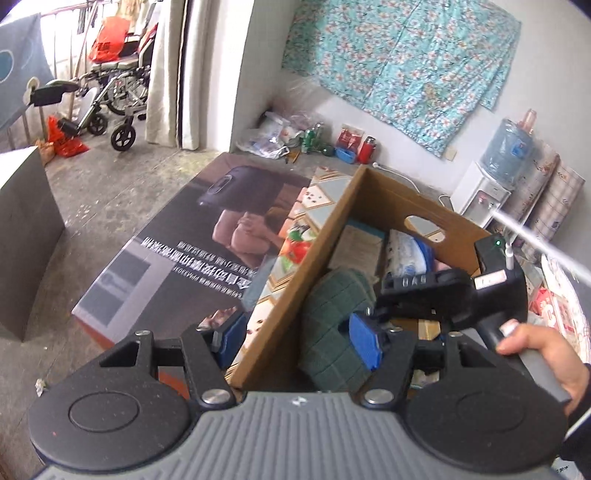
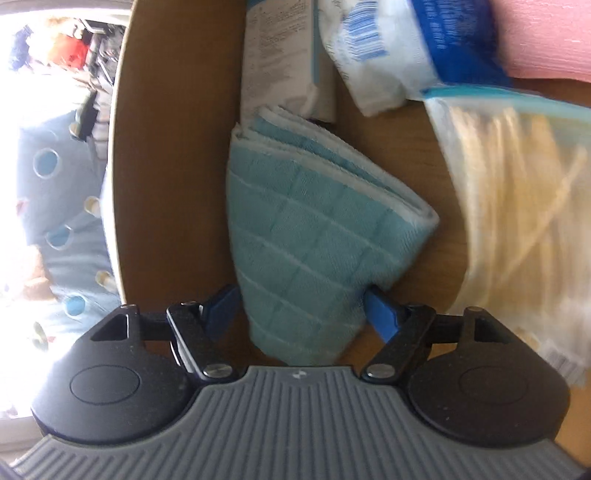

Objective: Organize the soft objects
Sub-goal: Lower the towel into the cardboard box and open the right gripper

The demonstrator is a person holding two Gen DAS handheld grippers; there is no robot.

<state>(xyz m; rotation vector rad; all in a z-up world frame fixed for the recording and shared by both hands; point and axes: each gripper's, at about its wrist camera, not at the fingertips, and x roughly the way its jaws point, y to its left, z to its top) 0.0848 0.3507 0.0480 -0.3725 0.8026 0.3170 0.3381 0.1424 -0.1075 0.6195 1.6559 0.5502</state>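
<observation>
**Folded Towel Goes Down Into the Carton**

The right hand-held gripper [image 2: 301, 310] had its blue pads against both sides of a folded teal towel [image 2: 314, 229], the jaws held fairly wide by the bulk of the cloth. The towel hung inside the cardboard box [image 2: 166, 147], close to the left wall. In the left wrist view the same towel [image 1: 332, 317] looked darker green, with the right hand-held gripper [image 1: 417, 295] above it.

The left hand-held gripper [image 1: 295, 343] stood wide open and held nothing; its pads straddled the near wall of the box [image 1: 295, 295], one outside, one inside beside the towel.

The towel looked light, thick and limp. It should compress under the pads and sag wherever unsupported, so the folded spine seemed the best hold; the loose layered edges would likely splay apart.

Already in the box were a printed flat packet [image 2: 280, 55] against the wall, a white and blue soft pack [image 2: 388, 48], something pink [image 2: 546, 33] at the far corner, and a clear zip bag [image 2: 517, 206] of pale yellow strands, blurred. The box sat on a large printed carton [image 1: 192, 236] on the floor.
</observation>
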